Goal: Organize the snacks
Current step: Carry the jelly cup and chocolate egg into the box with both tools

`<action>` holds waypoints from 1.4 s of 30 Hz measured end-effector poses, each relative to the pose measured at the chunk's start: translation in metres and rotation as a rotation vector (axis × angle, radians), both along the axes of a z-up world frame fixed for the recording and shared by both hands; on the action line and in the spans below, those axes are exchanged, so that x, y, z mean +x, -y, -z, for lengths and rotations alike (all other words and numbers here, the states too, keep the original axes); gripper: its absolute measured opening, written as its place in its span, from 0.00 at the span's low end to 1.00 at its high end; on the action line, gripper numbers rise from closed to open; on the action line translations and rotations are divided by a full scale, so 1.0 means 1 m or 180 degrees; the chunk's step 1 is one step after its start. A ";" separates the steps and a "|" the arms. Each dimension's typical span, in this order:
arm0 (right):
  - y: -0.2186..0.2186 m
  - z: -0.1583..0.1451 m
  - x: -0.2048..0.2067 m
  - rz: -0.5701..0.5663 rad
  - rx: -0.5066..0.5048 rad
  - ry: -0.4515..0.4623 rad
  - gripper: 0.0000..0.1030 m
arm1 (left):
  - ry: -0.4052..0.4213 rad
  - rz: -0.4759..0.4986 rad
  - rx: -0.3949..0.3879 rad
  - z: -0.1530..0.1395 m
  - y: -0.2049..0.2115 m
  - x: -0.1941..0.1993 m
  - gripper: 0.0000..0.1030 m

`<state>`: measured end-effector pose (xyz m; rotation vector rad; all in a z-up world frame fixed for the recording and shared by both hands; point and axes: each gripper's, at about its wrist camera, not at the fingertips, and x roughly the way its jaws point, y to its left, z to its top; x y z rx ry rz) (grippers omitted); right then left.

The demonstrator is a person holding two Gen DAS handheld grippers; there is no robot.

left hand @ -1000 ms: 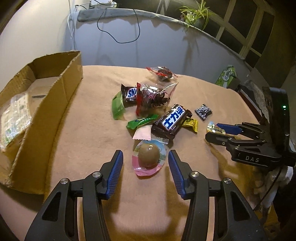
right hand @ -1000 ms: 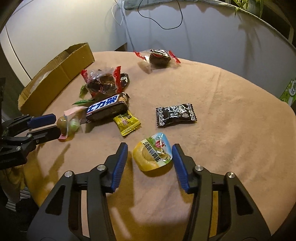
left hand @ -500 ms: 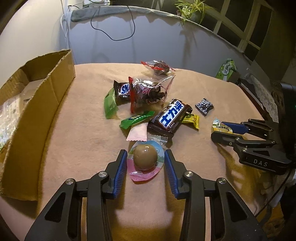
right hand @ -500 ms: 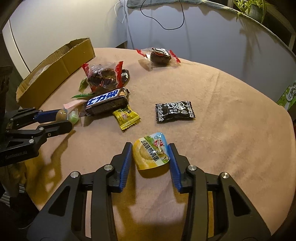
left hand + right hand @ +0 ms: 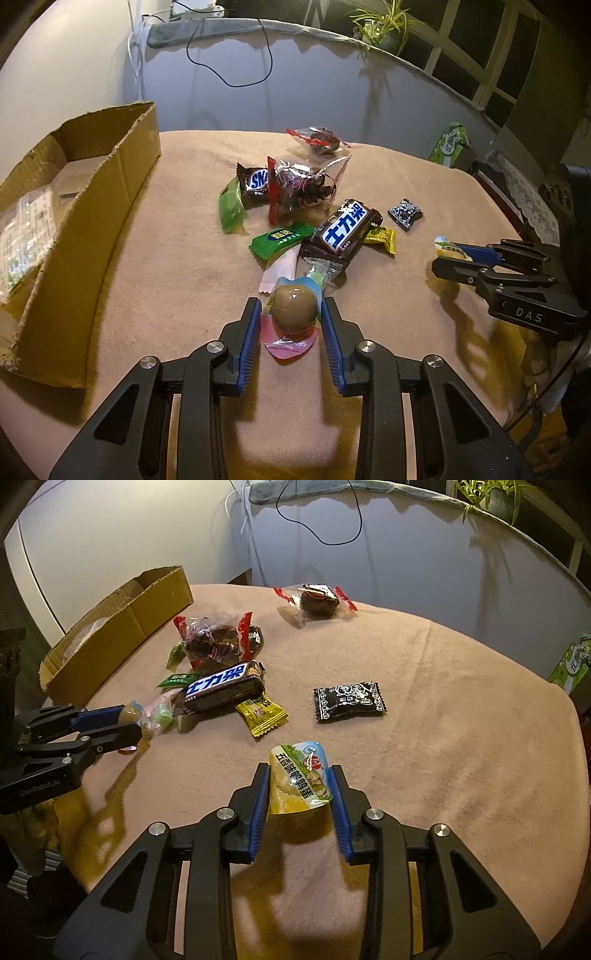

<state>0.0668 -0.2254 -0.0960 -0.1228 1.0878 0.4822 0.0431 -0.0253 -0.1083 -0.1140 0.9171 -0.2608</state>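
My left gripper (image 5: pixel 291 314) is shut on a round brown egg snack in a pink and blue pack (image 5: pixel 293 310), lifted a little off the tan cloth. My right gripper (image 5: pixel 301 779) is shut on a yellow and blue egg pack (image 5: pixel 301 779), also raised. Each gripper shows in the other's view: the right one (image 5: pixel 448 254) at right, the left one (image 5: pixel 129 723) at left. A pile of snacks lies mid-table, with a brown Snickers bar (image 5: pixel 341 230) (image 5: pixel 221 690) on top. An open cardboard box (image 5: pixel 74 206) (image 5: pixel 122 620) stands at the left.
A black candy (image 5: pixel 349 699) (image 5: pixel 405 213), a small yellow pack (image 5: pixel 262 712), green sachets (image 5: pixel 280 240) and red-ended clear packs (image 5: pixel 317 600) (image 5: pixel 303 184) lie on the cloth-covered table (image 5: pixel 461 738). A green carton (image 5: pixel 448 144) stands beyond the table's right edge.
Both grippers have closed from open onto their egg packs and lifted them slightly. Both have risen and drawn back a little from the pile.
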 end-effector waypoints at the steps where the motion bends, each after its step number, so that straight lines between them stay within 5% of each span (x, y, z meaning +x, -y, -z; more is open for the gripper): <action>1: 0.000 -0.001 -0.001 0.0007 0.0002 0.0008 0.32 | 0.0007 -0.0005 -0.0011 -0.001 0.000 0.000 0.30; 15: -0.025 -0.051 -0.005 -0.0157 0.0250 0.0268 0.31 | 0.0314 -0.0192 -0.0066 -0.041 -0.029 -0.014 0.30; 27: -0.106 -0.078 0.016 -0.0586 0.0410 0.0427 0.31 | 0.0489 -0.0497 -0.0063 -0.060 -0.083 -0.021 0.30; 42: -0.223 -0.077 0.053 -0.1103 0.0484 0.0420 0.31 | 0.0471 -0.0945 -0.0081 -0.053 -0.159 -0.019 0.30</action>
